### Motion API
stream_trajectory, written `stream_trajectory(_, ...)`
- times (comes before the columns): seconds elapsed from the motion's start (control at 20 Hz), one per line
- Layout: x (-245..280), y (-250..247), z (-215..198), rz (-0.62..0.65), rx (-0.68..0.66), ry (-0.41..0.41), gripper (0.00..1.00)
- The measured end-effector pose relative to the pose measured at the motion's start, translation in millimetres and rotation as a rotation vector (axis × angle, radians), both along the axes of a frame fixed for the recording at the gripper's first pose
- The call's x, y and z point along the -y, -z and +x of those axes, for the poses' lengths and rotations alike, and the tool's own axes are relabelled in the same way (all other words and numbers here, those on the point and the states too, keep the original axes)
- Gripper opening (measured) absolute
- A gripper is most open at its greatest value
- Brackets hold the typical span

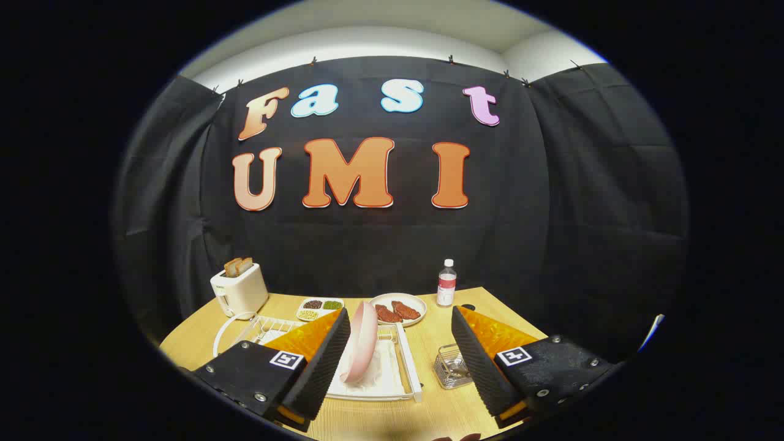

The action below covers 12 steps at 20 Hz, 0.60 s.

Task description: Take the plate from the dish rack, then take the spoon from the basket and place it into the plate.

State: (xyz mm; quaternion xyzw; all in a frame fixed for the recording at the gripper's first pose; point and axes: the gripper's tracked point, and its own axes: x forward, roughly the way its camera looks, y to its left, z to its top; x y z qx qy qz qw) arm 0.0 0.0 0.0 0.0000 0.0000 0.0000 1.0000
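From the gripper view, my gripper (pixel 401 361) hung above the near edge of the wooden table (pixel 429 404), fingers spread wide and pinching nothing. The pink plate (pixel 361 343) stood on edge in the white dish rack (pixel 409 367) at lower centre of the frame, just beside my left finger and apart from it, so the first step, taking the plate, was not yet done. The small wire basket (pixel 451 366) sat right of the rack, close against my right finger; something glinted inside it, but I could not tell whether that was the spoon.

Farther back, at centre, a white plate of reddish meat slices (pixel 399 310) lay beside a water bottle (pixel 446 283). At lower left stood a toaster (pixel 239 289) with bread in its slots, and a divided tray of beans (pixel 319 309) next to it.

As I judged it, the next move called for sliding left and forward until the pink rim sat between my fingers, closing on it, then lifting straight up out of the rack's slots.
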Motion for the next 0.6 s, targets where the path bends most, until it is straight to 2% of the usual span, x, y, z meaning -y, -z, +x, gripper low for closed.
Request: stream_trajectory(0.6,-15,4,-9,0.038,-0.007,0.009,0.99)
